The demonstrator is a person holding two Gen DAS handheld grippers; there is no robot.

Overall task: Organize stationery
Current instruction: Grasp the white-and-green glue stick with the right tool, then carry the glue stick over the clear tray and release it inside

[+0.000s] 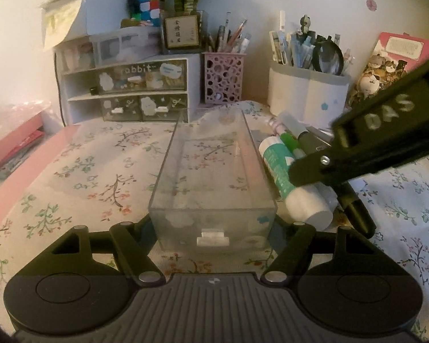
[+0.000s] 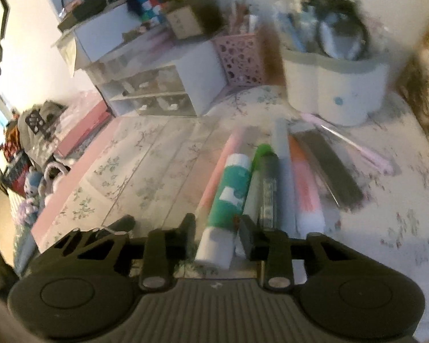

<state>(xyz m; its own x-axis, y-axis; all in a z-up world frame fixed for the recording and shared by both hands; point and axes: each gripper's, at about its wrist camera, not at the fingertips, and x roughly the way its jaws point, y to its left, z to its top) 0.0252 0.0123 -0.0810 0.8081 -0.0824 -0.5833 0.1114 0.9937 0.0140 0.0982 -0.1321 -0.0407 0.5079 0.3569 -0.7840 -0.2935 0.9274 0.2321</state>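
The left gripper (image 1: 213, 228) clamps the near end of the clear plastic drawer (image 1: 211, 171) on the floral cloth (image 1: 85, 177). The right gripper (image 2: 218, 235) pinches the green-and-white glue stick (image 2: 228, 200), lying just beside that drawer among markers.

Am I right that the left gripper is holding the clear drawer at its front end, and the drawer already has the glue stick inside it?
Not quite. The left gripper does clamp the clear drawer at its front end, but the drawer is empty. The glue stick lies on the tablecloth beside it, under the right gripper. The left wrist view shows this.
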